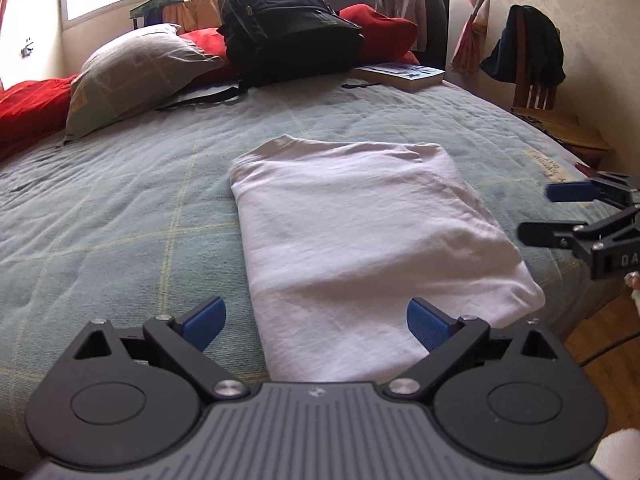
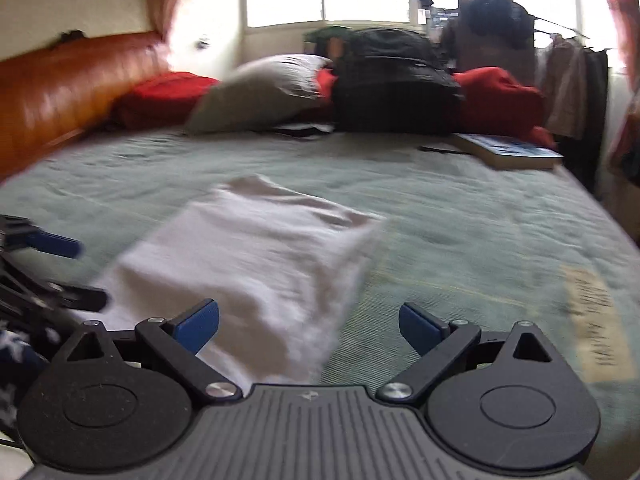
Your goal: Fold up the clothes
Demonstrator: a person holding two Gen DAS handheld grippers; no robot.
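White shirt [image 1: 360,236] folded into neat rectangle, flat mid-bed on green bedspread [image 1: 120,208], collar end toward black backpack [image 1: 292,32]. Left tongs [image 1: 316,326] wide, empty, at shirt's near edge. Right tongs [image 2: 308,328] wide, empty, beside shirt's right edge. Book [image 1: 400,74] beyond shirt, near backpack. Fold looks finished; likely next: final halving, or set aside.
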